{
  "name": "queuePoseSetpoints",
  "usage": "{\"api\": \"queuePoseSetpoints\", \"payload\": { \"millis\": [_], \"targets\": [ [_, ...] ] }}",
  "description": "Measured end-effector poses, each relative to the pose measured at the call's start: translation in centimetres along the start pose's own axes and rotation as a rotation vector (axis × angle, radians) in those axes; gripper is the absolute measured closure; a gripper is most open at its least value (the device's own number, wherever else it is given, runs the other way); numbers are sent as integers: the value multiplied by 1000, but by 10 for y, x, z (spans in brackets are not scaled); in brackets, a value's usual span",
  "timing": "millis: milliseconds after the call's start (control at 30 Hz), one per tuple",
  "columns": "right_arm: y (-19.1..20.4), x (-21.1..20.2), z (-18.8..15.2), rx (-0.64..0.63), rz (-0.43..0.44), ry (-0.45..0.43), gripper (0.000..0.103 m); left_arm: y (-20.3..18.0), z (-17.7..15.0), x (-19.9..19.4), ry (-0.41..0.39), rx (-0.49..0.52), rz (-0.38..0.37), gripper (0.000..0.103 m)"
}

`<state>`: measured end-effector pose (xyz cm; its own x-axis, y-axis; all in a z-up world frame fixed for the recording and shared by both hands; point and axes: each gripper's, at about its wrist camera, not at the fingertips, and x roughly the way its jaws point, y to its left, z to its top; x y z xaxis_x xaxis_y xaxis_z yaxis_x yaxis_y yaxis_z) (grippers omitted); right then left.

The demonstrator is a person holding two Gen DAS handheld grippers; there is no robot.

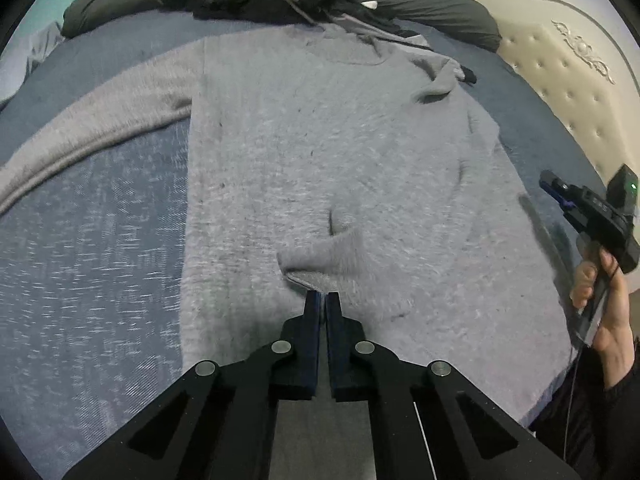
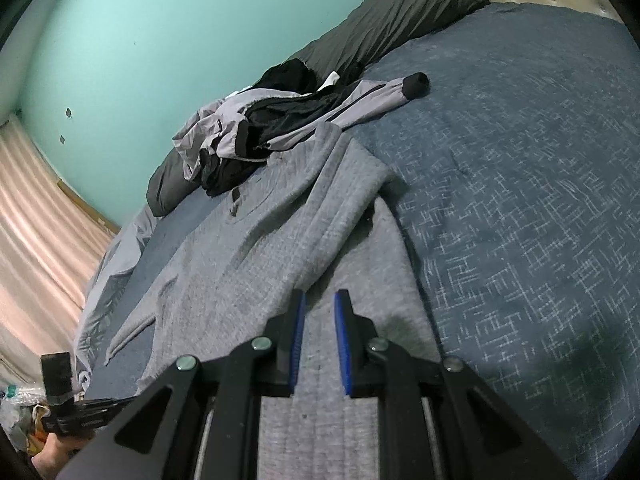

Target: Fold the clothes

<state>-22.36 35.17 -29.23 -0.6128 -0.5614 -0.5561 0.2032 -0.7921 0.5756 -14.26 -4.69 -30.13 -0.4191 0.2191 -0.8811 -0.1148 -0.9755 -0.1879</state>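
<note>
Pinching a small raised tuft of the grey sweater, your left gripper has its fingers drawn nearly together on that fold near the hem, and the bite looks thin. If you lift or pull quickly, I reckon the fuzzy knit slips out, or the whole body drags across the bed and the flat lay goes crooked. Your right gripper hovers with its blue pads apart and nothing between them, above the sweater's right edge; in the left wrist view your right hand holds it just off the garment's side.

Out from there, the sweater lies spread on the blue bedcover, neck away from you, one sleeve stretched out to the left, the other sleeve doubled over the body on the right. That sleeve is lumpy, so a fold taken over it may trap a ridge. The jacket heaped at the collar touches or overlaps the neckline and could get dragged along.

Hard to read: the hem under your left gripper is covered by the gripper itself, the left cuff runs out of frame, and motion blur smears the right edge.
</note>
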Motion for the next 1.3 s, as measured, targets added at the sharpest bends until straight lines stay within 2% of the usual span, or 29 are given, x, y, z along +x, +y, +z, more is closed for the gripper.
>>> {"api": "queuePoseSetpoints", "payload": {
  "millis": [100,267,367,467,700,833,967,1133,1300],
  "targets": [
    [0,-2,2,1,12,-6,89,-7,-4,-17,1,-4,10,100],
    [1,-3,2,3,33,0,89,3,-13,-31,5,-59,-12,102],
    [3,-4,2,-5,36,0,89,-1,-21,-20,38,-48,17,102],
    [3,-6,2,-5,36,-3,89,4,-22,0,69,-83,21,102],
    [-2,-8,4,16,36,-6,88,17,-7,-1,22,-123,27,99],
    [-4,-6,5,21,39,0,87,16,7,8,14,-107,22,86],
    [-5,-4,7,20,43,8,80,16,11,24,21,-101,15,86],
    [-10,-2,9,36,27,22,78,8,16,28,-10,-66,11,89],
    [-12,2,9,39,16,43,78,4,31,17,-85,-66,-23,90]
  ]
}}
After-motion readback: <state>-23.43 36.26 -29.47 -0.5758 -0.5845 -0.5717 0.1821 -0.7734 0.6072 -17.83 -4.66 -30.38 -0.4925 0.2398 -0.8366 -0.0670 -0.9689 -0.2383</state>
